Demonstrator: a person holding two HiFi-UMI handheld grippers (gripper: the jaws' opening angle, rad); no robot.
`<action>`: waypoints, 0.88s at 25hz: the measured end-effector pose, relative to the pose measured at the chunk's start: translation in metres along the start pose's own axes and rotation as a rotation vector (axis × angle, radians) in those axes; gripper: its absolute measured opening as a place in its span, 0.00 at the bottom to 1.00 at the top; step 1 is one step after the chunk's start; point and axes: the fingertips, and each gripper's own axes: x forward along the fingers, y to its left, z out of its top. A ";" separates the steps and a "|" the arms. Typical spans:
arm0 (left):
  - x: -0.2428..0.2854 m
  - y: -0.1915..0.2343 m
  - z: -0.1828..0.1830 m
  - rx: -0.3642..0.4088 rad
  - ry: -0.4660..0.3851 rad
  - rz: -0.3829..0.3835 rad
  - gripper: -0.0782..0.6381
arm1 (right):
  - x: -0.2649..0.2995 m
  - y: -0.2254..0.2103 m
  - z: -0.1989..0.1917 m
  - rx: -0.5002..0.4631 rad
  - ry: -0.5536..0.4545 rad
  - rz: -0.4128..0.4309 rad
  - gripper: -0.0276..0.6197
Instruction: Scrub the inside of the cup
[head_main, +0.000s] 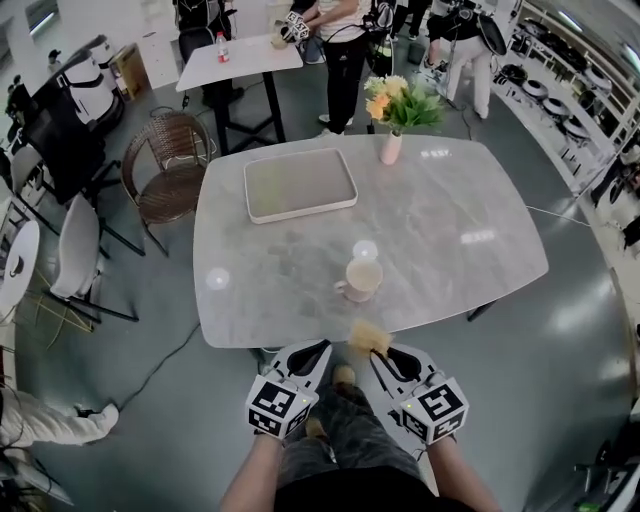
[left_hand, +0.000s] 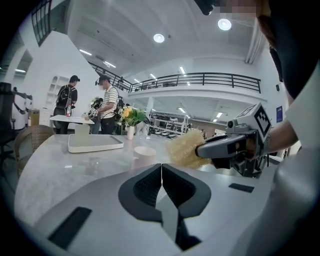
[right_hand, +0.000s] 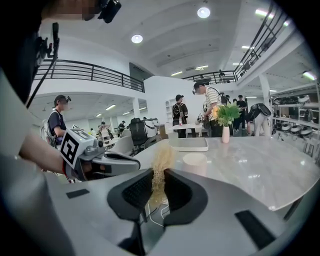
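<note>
A cream cup (head_main: 362, 278) with a handle stands upright near the front edge of the marble table (head_main: 450, 220); it also shows in the left gripper view as the cup (left_hand: 145, 153) and in the right gripper view as the cup (right_hand: 195, 161). My right gripper (head_main: 383, 352) is shut on a yellowish loofah sponge (head_main: 368, 337), just in front of the table edge and short of the cup. The sponge (right_hand: 161, 162) sticks up between the jaws. My left gripper (head_main: 310, 352) is shut and empty, beside the right one; its jaws (left_hand: 161, 167) meet with no gap.
A cream tray (head_main: 300, 184) lies at the table's far side. A pink vase of flowers (head_main: 392, 148) stands at the far edge. Chairs (head_main: 170, 165) stand to the left, and people stand by another table (head_main: 240, 55) beyond.
</note>
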 end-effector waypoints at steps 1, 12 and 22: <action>0.007 0.007 0.005 0.003 0.000 0.000 0.13 | 0.006 -0.008 0.003 -0.001 0.003 0.002 0.14; 0.087 0.058 0.036 0.027 0.038 0.011 0.13 | 0.060 -0.080 0.039 -0.054 0.025 0.049 0.14; 0.121 0.083 0.005 0.035 0.209 0.042 0.32 | 0.093 -0.119 0.045 -0.209 0.139 0.095 0.14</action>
